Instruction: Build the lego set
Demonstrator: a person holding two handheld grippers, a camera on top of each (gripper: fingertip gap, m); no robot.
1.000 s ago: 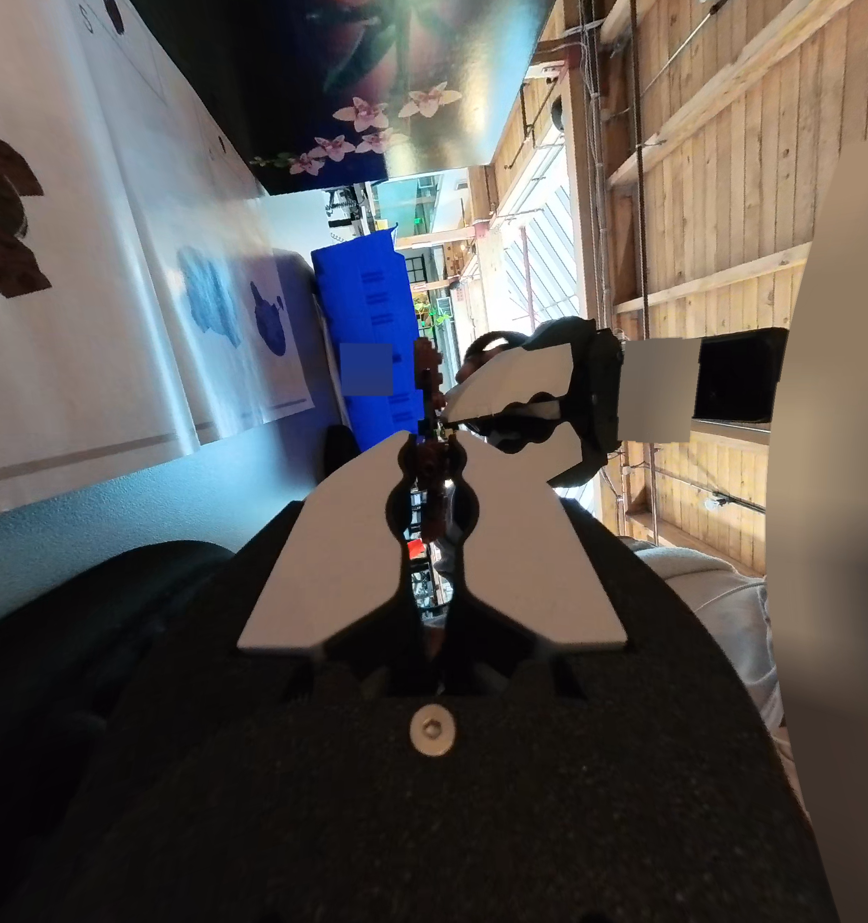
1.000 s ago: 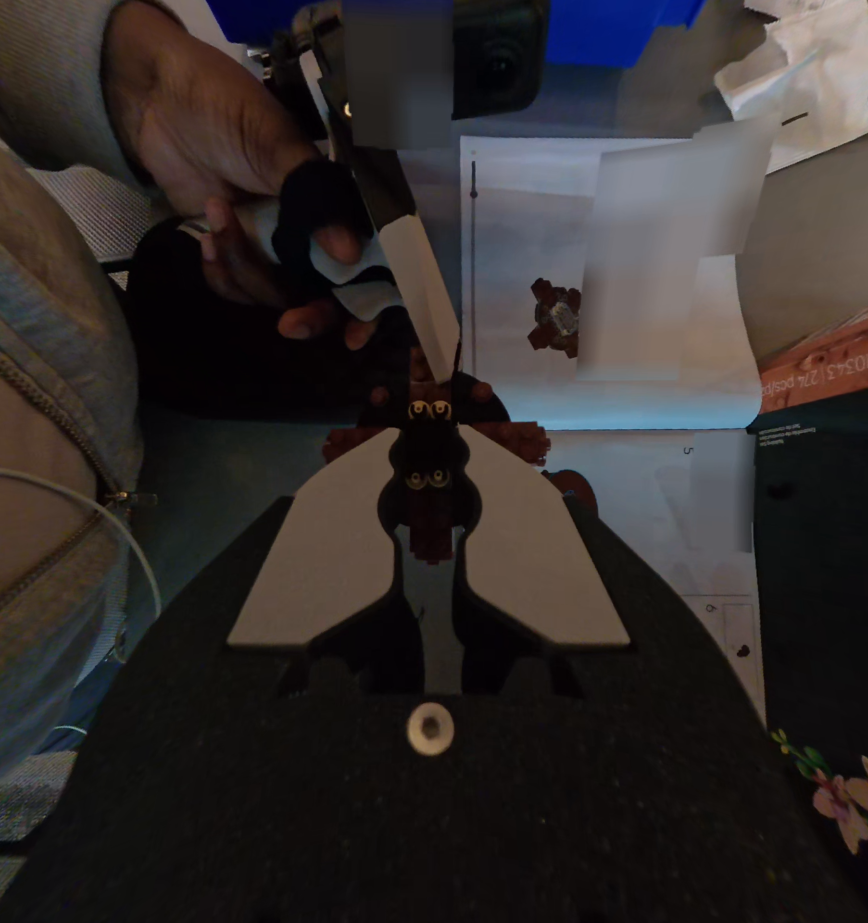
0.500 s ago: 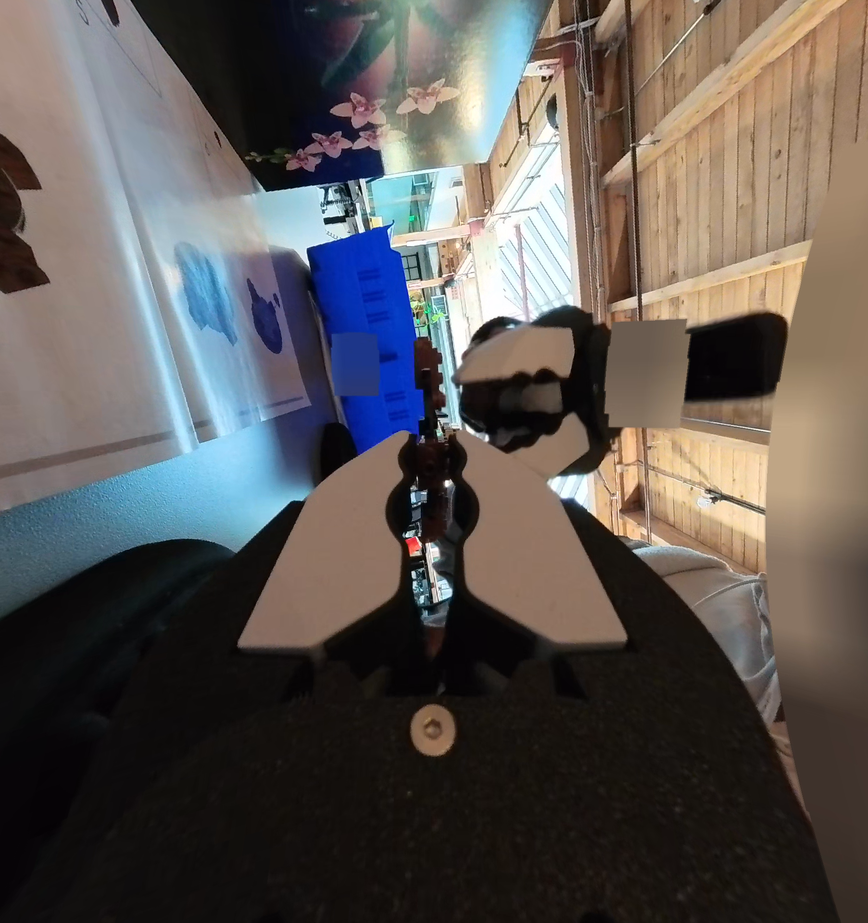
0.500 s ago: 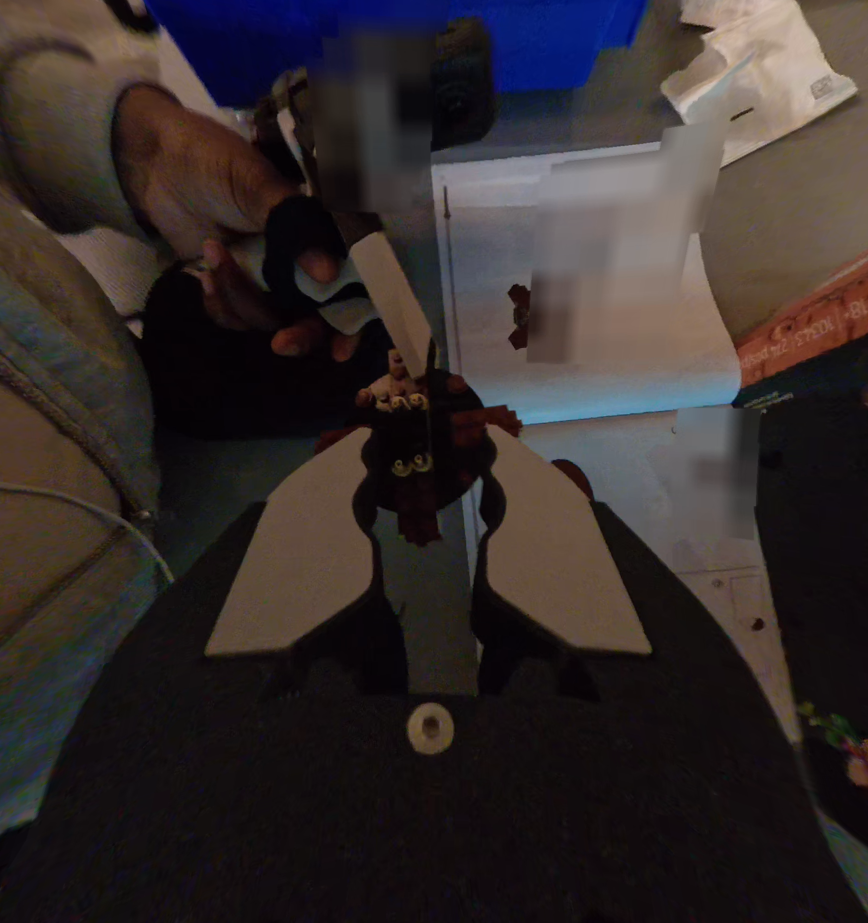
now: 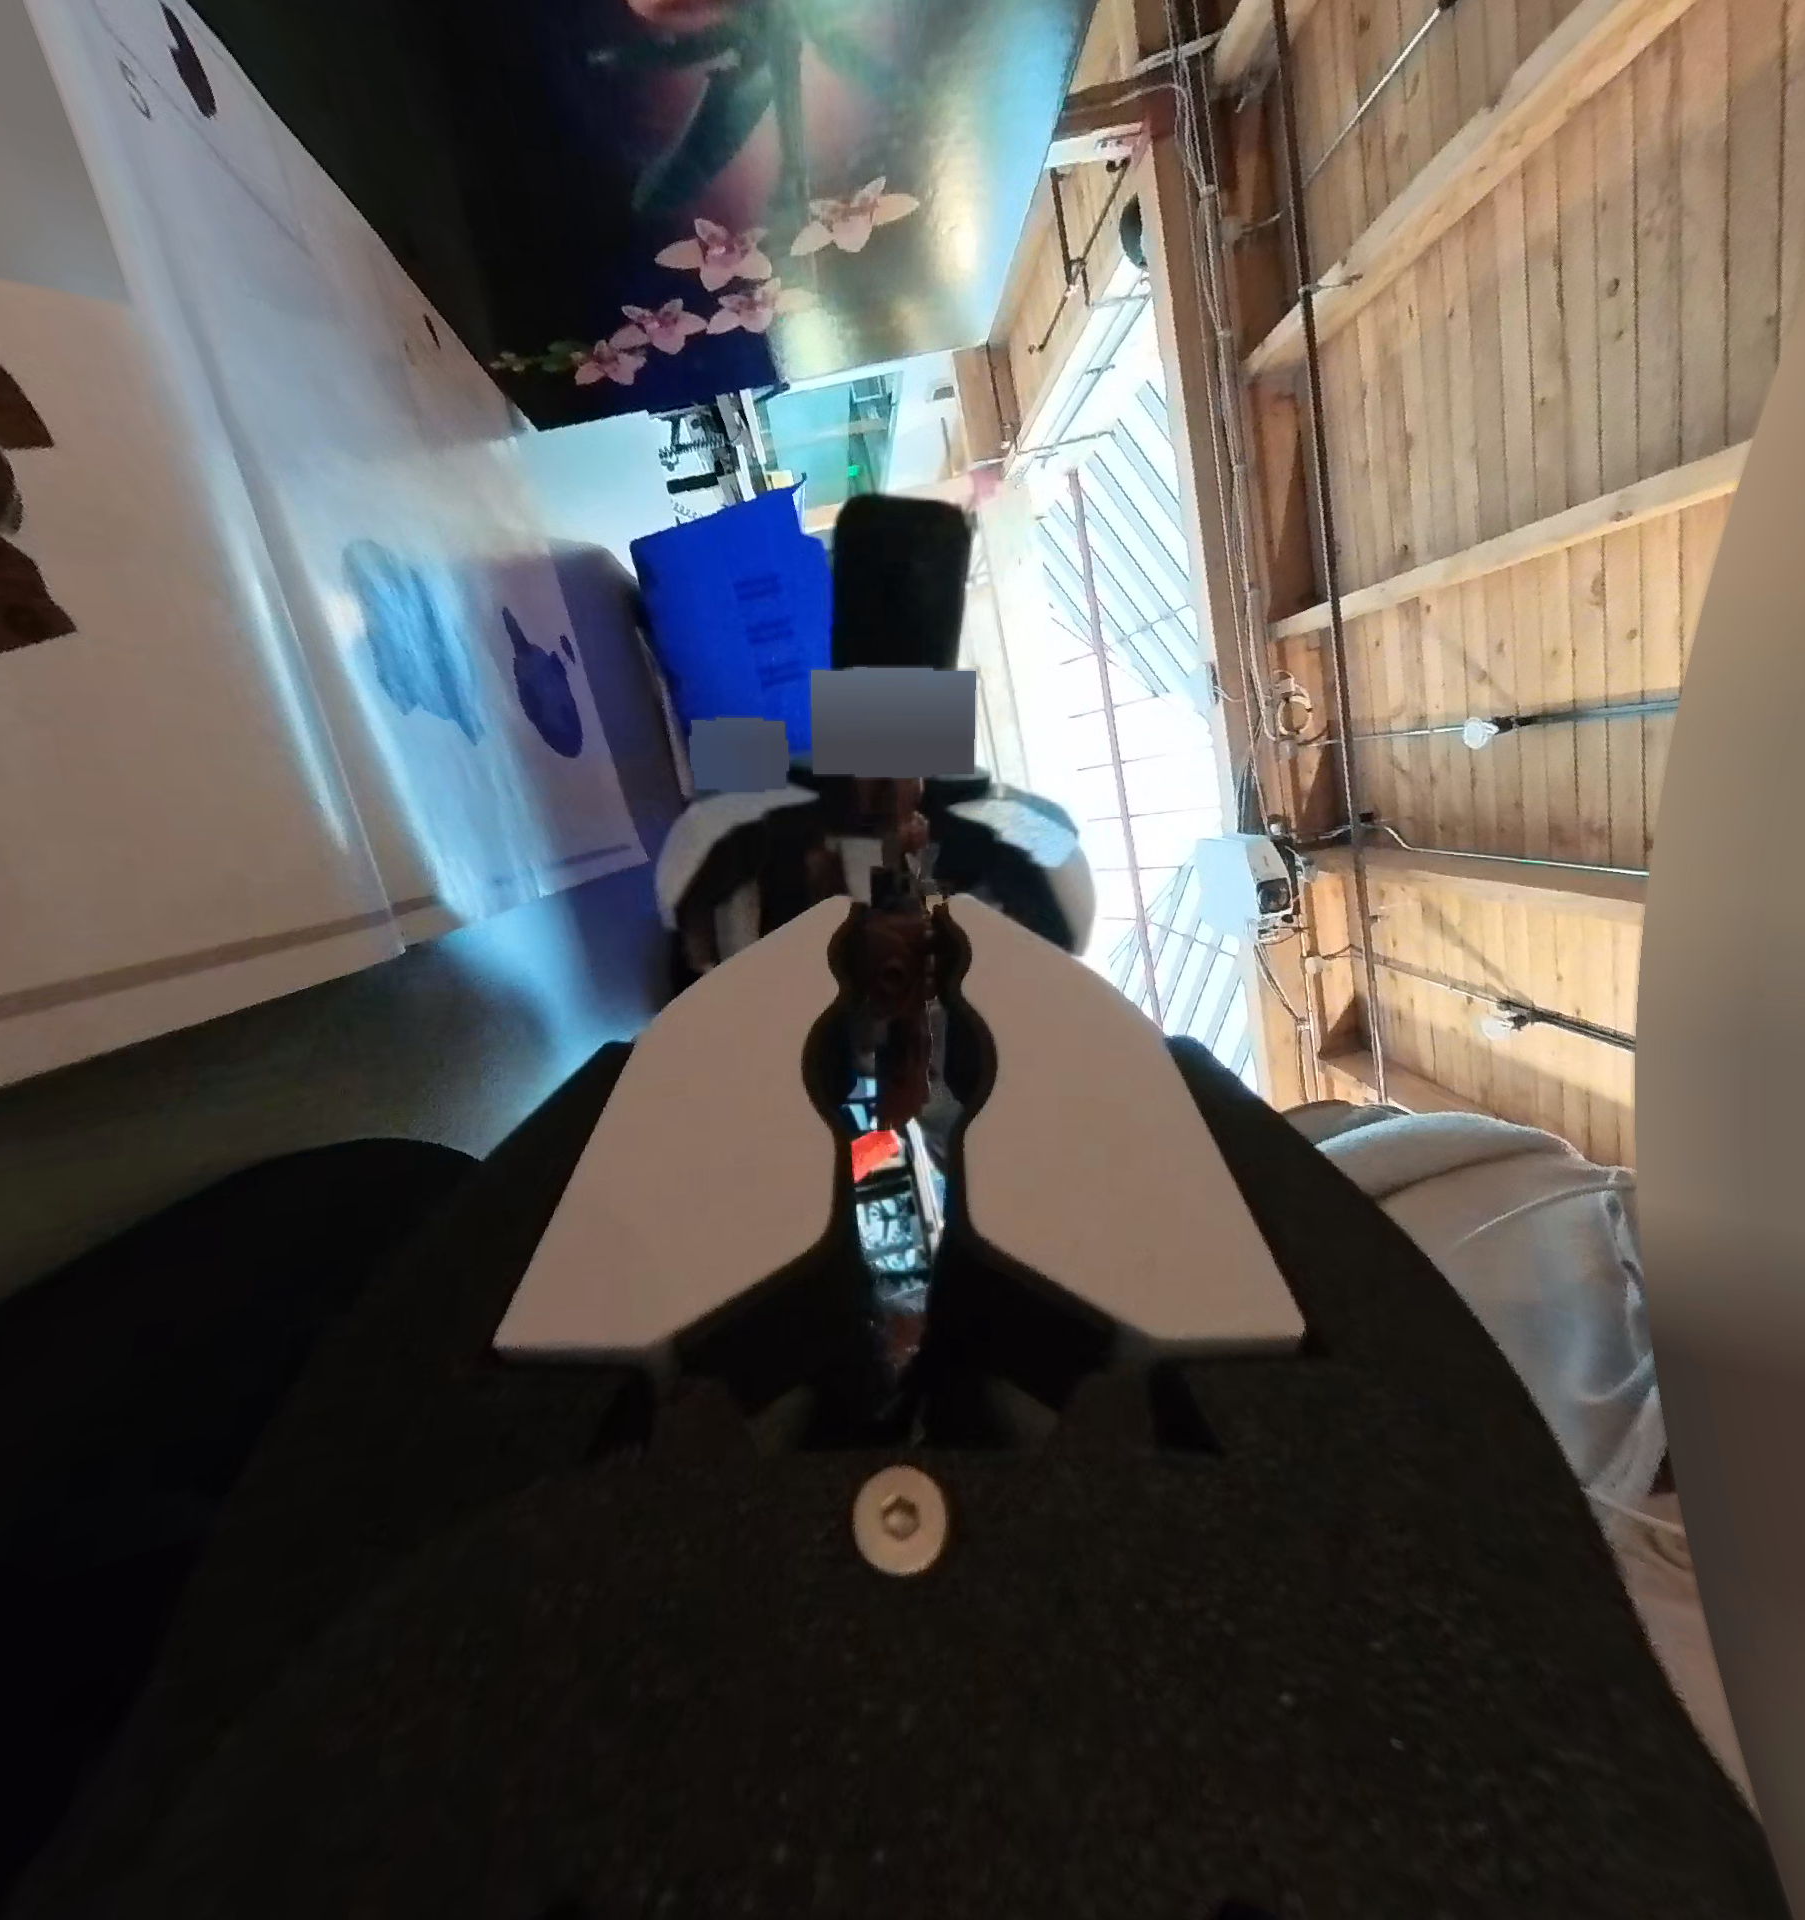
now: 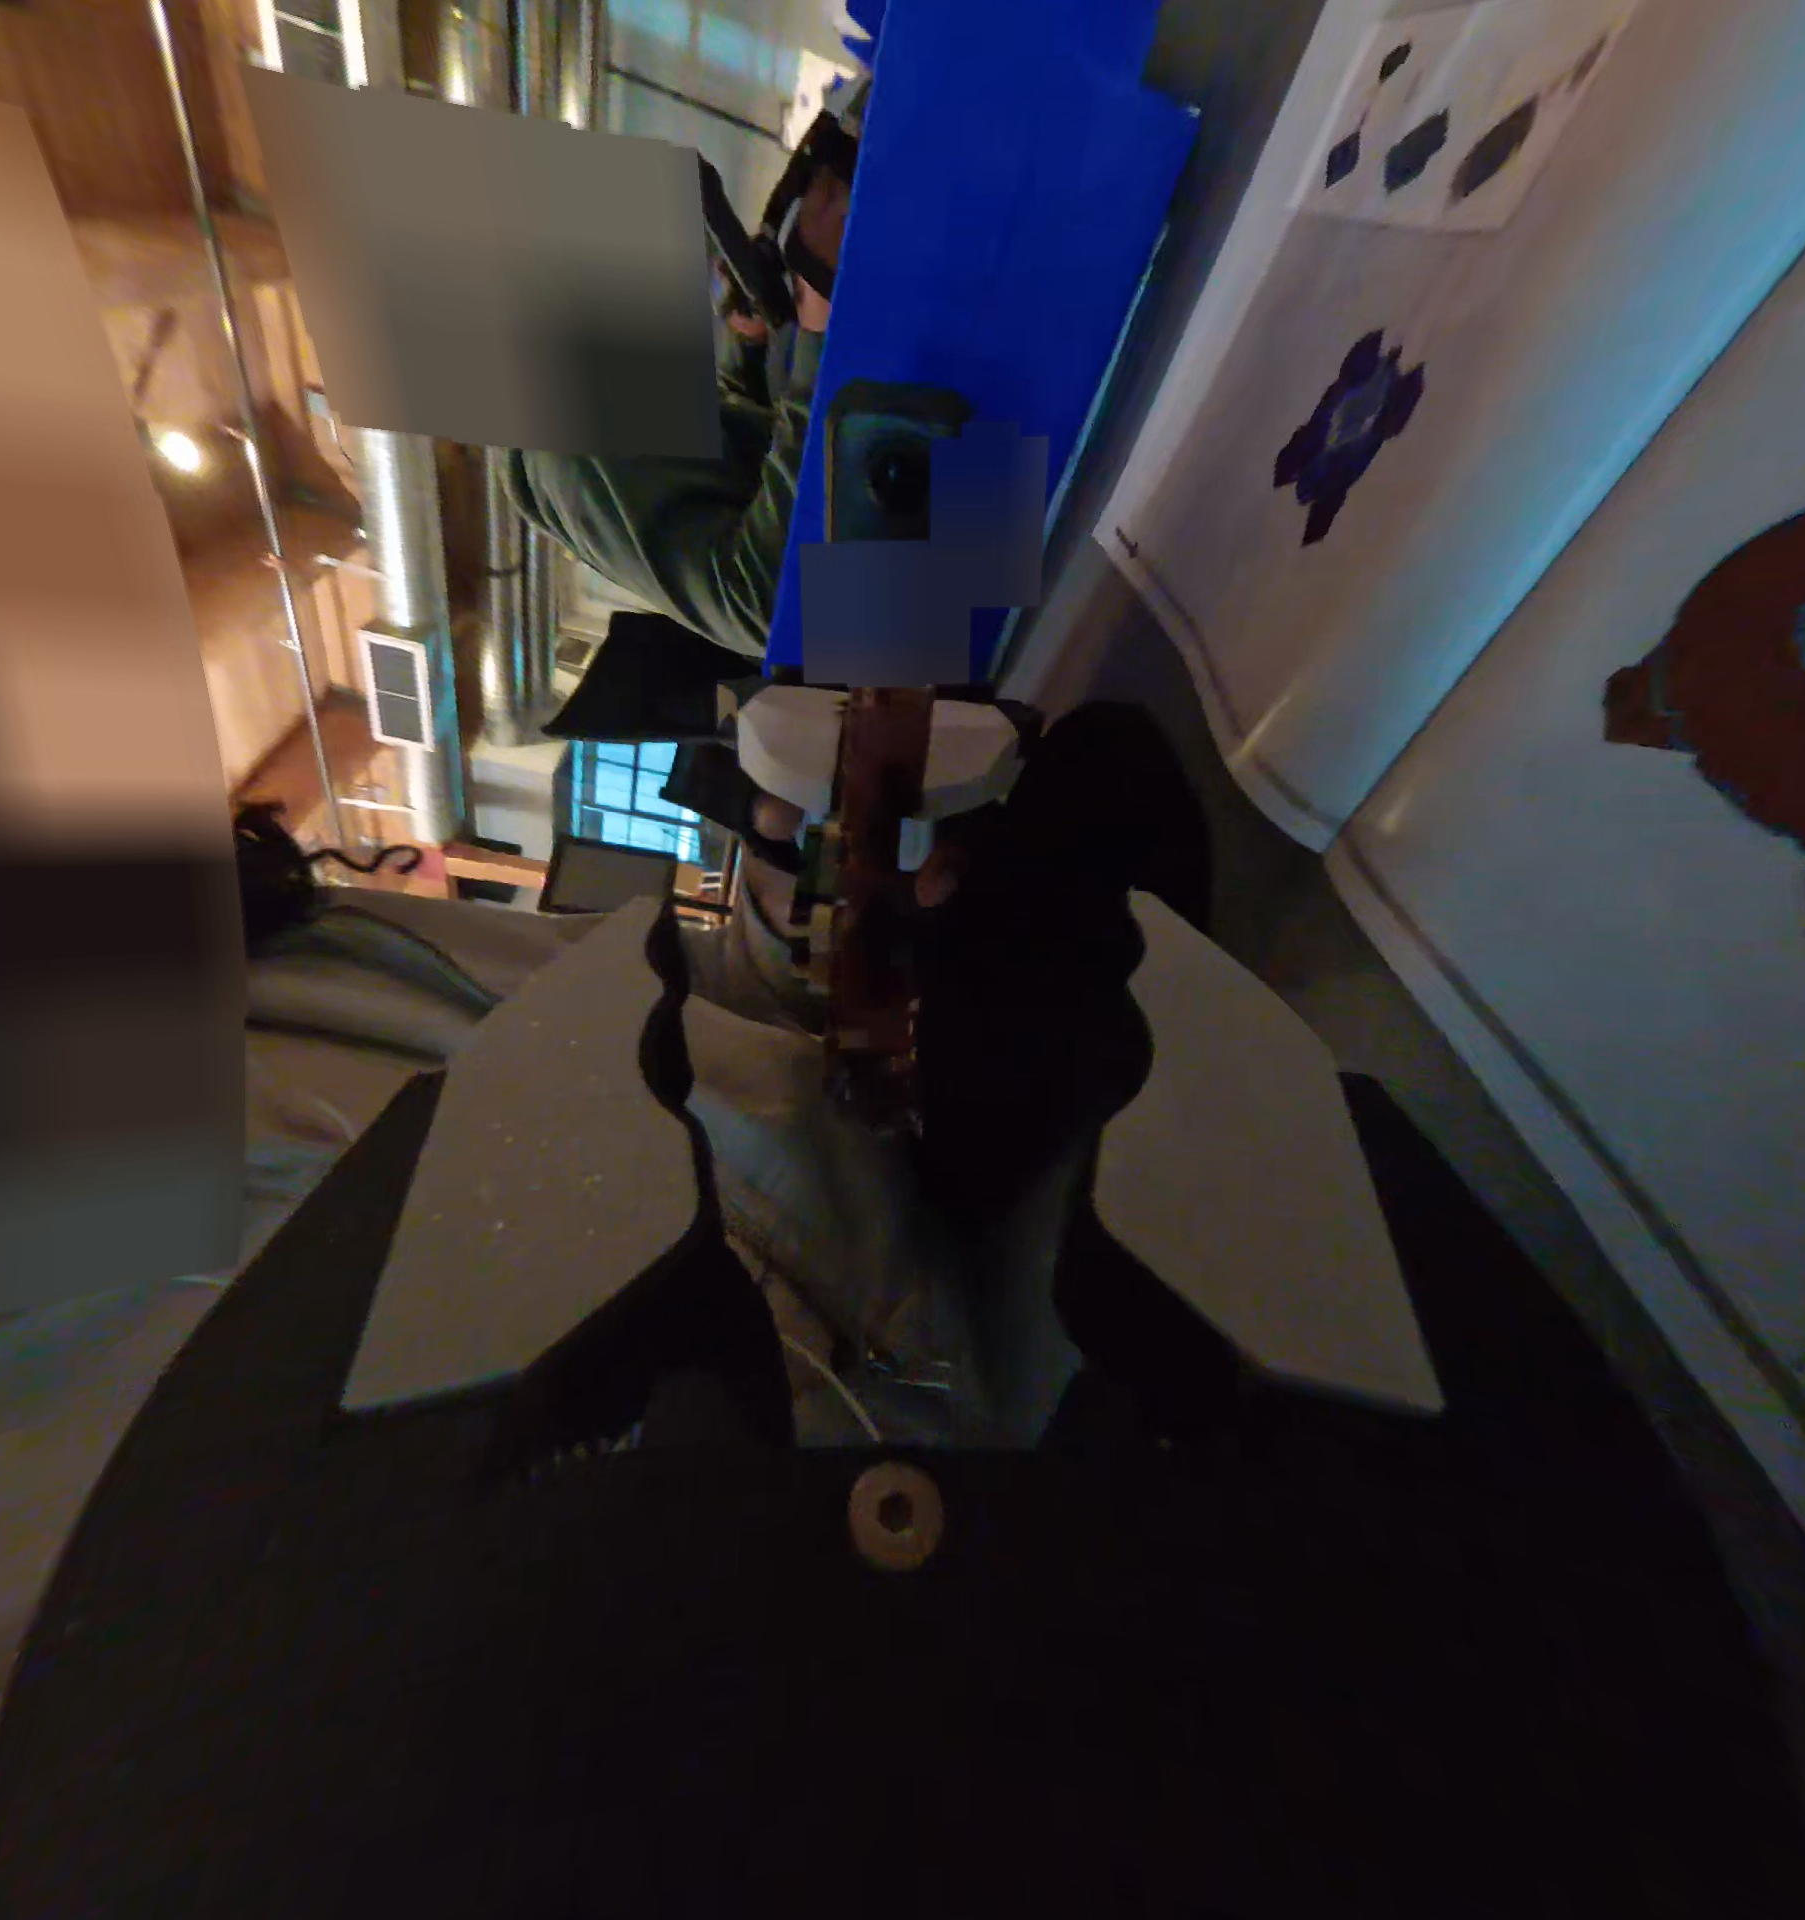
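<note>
Paper sheets [image 5: 202, 665] and blue bin [image 5: 732, 613] flank brown piece [image 5: 893, 966].

The brown brick piece [image 5: 893, 971] is mostly hidden between the fingers [image 5: 732, 1122] gripping it. Just beyond it, the other gripper [image 5: 877, 862] is smeared. The booklet [image 5: 150, 727] is cropped at the left edge.

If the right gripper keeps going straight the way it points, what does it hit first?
Probably the brown brick assembly standing between the open right gripper fingers, clamped farther on by the left gripper; depth is uncertain.
</note>
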